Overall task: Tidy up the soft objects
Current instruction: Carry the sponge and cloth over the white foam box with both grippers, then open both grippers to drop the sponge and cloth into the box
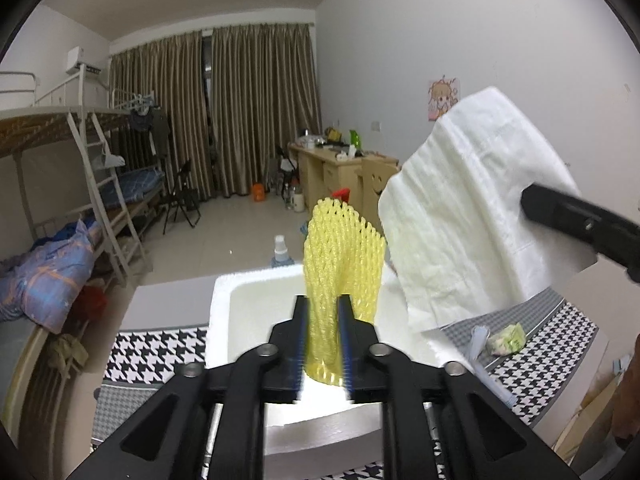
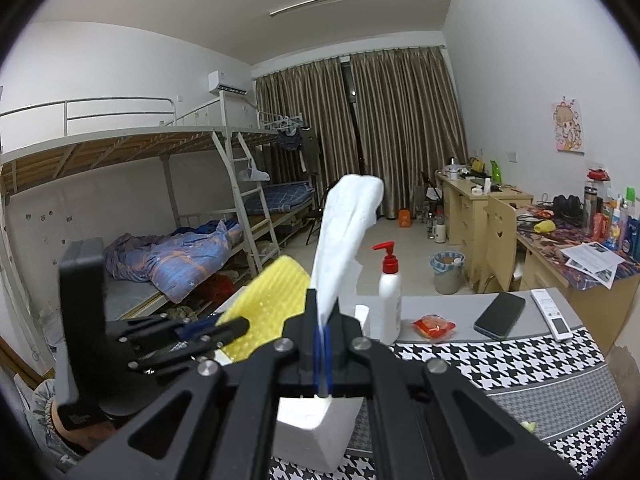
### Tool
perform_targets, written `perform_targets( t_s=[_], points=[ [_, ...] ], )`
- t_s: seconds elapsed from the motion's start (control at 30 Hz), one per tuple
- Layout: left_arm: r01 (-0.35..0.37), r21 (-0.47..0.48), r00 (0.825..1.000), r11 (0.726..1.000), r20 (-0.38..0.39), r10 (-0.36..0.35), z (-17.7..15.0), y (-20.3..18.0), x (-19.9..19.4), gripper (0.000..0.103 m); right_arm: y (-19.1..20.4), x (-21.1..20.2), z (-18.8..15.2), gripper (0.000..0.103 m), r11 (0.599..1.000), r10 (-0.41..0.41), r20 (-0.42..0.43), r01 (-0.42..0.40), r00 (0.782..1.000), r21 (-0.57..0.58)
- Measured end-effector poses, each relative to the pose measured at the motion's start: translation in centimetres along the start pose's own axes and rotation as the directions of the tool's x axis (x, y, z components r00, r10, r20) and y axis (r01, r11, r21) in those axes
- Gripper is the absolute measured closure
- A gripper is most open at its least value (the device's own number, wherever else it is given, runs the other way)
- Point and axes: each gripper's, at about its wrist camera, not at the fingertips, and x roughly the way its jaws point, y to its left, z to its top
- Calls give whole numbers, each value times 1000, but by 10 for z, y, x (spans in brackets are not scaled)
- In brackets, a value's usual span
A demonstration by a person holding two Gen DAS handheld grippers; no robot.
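Left gripper (image 1: 324, 312) pinches the net (image 1: 342, 256), right gripper (image 2: 323, 320) the tissue (image 2: 344, 232); loose grips could drop either beside the box (image 1: 256, 300) below.

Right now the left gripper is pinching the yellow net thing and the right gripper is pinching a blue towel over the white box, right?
Nearly. The towel in the right gripper is white, not blue, as the right wrist view shows. The rest holds: the left gripper pinches the yellow net above the white box.
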Motion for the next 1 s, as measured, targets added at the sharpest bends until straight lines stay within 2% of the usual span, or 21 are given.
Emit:
perform_targets(
  t_s=[0.07,0.27,0.33,0.63,1.0],
  points=[
    [-6,-5,1000,1000,-1,6,-2,6,0,40,0,2,0,99,1000,-1,-1,1,1000,0],
    [-22,-51,998,998,55,25,-1,20,-10,12,5,7,1,99,1000,-4,-10,4,1000,-3],
    [-33,-61,997,998,71,38,-1,24,-15,7,8,7,2,99,1000,-1,-8,1,1000,-6],
    [-72,-88,991,993,109,82,-2,42,-33,5,25,21,4,99,999,28,-25,-28,999,-30],
    [-118,-128,984,985,121,134,-11,64,-45,2,43,53,-10,99,997,51,-129,-57,990,-43]
  ],
)
